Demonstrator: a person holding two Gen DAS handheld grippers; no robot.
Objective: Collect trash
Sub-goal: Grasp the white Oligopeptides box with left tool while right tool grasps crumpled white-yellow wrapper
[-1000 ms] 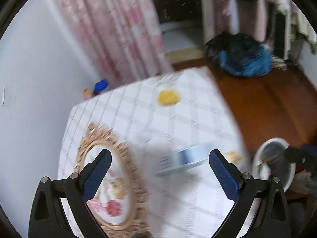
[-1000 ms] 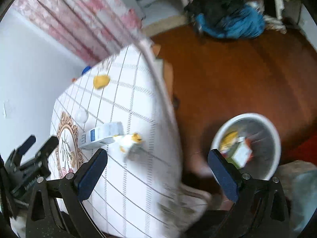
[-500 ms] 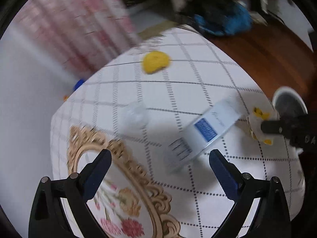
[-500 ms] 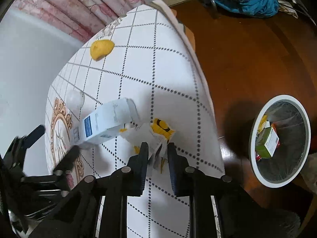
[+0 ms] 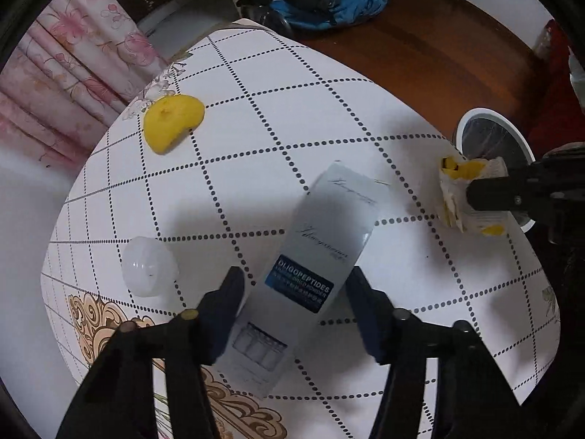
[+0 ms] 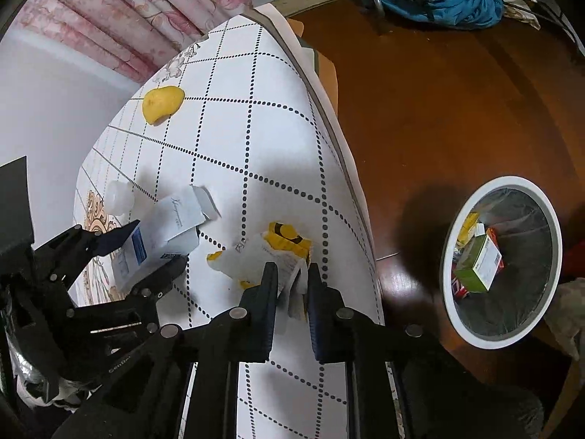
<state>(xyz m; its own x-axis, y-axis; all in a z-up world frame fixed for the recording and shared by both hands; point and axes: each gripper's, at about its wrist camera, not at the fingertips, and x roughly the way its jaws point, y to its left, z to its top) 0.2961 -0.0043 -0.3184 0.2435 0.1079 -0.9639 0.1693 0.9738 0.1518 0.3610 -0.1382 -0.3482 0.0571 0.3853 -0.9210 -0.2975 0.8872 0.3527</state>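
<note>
The left gripper point(image 5: 292, 307) has its blue-padded fingers apart, one on each side of the pale blue cardboard box point(image 5: 321, 252), which lies flat near the middle of the white dotted-grid counter point(image 5: 256, 73); the straddle seems to line it up for a squeeze. Beyond sit a translucent round plastic cap point(image 5: 148, 270) and a yellow peel-like scrap point(image 5: 172, 122) towards the far edge. At the counter's right edge, the right gripper point(image 6: 290, 285) is clamped on a crumpled white-and-yellow wrapper point(image 6: 270, 252), probably because the white-rimmed waste bin point(image 6: 501, 261) stands on the floor just beyond
</note>
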